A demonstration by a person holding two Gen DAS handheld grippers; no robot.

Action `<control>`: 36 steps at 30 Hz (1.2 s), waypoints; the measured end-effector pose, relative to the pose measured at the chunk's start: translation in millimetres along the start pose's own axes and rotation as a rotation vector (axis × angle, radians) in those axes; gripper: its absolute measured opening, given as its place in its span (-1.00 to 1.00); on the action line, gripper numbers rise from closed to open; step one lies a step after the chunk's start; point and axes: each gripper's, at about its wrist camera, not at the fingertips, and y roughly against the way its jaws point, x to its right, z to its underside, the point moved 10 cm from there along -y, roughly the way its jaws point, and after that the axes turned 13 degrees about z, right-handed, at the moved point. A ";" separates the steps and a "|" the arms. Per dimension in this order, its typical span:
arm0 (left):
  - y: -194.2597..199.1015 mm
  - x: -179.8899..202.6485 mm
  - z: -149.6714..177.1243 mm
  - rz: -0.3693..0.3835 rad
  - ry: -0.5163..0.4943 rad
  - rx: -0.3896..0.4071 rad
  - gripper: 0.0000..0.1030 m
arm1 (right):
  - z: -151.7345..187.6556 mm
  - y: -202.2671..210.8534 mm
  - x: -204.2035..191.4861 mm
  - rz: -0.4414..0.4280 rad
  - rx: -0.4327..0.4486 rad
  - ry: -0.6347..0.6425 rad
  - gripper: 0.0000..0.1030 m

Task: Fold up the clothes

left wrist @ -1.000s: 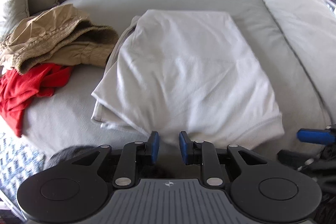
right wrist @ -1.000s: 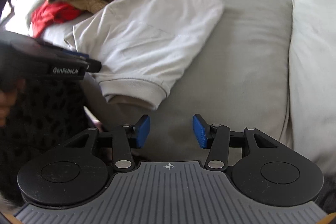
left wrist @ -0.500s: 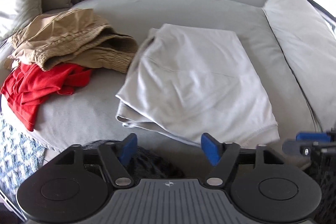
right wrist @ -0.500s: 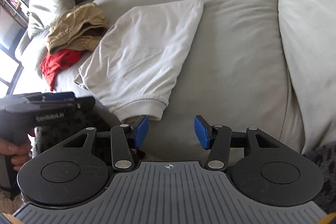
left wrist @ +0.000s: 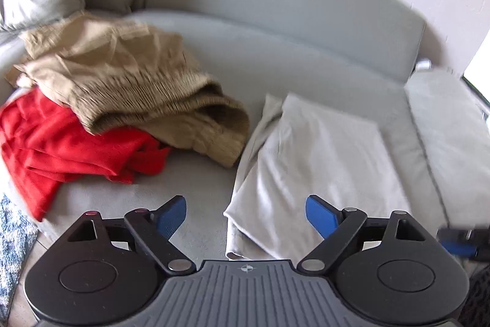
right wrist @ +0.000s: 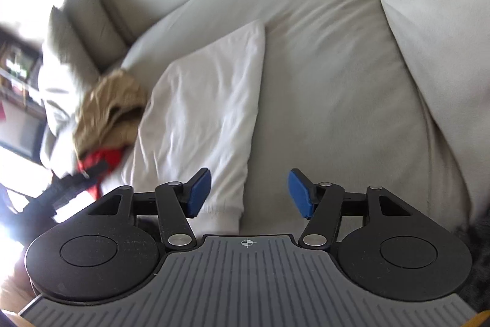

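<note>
Grey sofa seat (left wrist: 306, 57): folded white garment (left wrist: 321, 161), long axis front-to-back; left gripper (left wrist: 246, 218) and right gripper (right wrist: 249, 193) opening, empty; rug (left wrist: 12, 235) only in left view.

Daylight, soft and even. Right wrist view blown out white at left edge; motion blur smears both views. Fisheye bends the edges.

**Two wrist cameras over one sofa seat**

Each fisheye camera sits just behind its own jaws and looks forward and steeply down at the sofa seat (left wrist: 306, 60) from its near edge. The left wrist view faces the left part, close above the tan garment (left wrist: 131, 88) and red garment (left wrist: 70, 143). The right wrist view faces further right, rolled sideways. Both share the folded white shirt (left wrist: 321, 161) (right wrist: 202, 100).
</note>
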 end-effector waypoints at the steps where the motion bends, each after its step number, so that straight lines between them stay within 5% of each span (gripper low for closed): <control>1: -6.2 -1.1 -0.4 0.011 0.002 -0.014 0.65 | -5.1 -4.4 -0.4 -0.003 -0.004 -0.023 0.28; 3: -15.8 -0.1 -2.9 0.041 0.013 -0.022 0.65 | -17.4 -11.9 -1.8 -0.023 0.002 -0.060 0.28; 6: -27.0 0.4 -2.2 0.067 0.026 -0.038 0.66 | -36.2 -24.1 -3.4 -0.042 0.033 -0.114 0.59; 9: -42.6 3.8 5.8 0.125 0.039 -0.097 0.59 | -52.2 -39.6 -1.4 -0.032 0.049 -0.147 0.60; 16: -65.9 20.0 9.8 0.112 -0.046 -0.180 0.60 | -85.2 -88.6 -5.1 -0.048 0.061 -0.165 -0.03; 20: -79.4 33.1 12.3 0.068 -0.155 -0.215 0.60 | -107.9 -110.7 -12.3 -0.061 0.101 -0.173 -0.04; 22: -82.6 39.7 12.9 0.061 -0.185 -0.216 0.43 | -115.5 -120.3 -18.6 -0.036 0.120 -0.140 -0.07; 23: -82.4 42.3 13.0 0.061 -0.188 -0.213 0.35 | -117.7 -123.7 -22.1 -0.008 0.126 -0.110 -0.32; 24: -80.7 45.7 13.2 0.065 -0.192 -0.208 0.11 | -118.7 -125.1 -24.5 0.047 0.131 -0.065 -0.63; 25: -77.4 50.7 13.7 0.073 -0.199 -0.202 -0.35 | -118.7 -124.8 -27.7 0.087 0.132 -0.022 -0.89; 27: -69.7 62.6 14.7 0.063 -0.234 -0.192 -0.64 | -119.8 -113.3 -34.2 0.098 0.155 0.011 -0.93; 31: -49.8 86.9 12.1 0.045 -0.286 -0.154 -0.70 | -119.9 -66.7 -43.6 0.090 0.239 0.062 -0.93; 36: -25.6 134.8 11.2 0.158 -0.304 -0.156 -0.70 | -114.0 5.3 -25.2 0.117 0.332 0.080 -0.93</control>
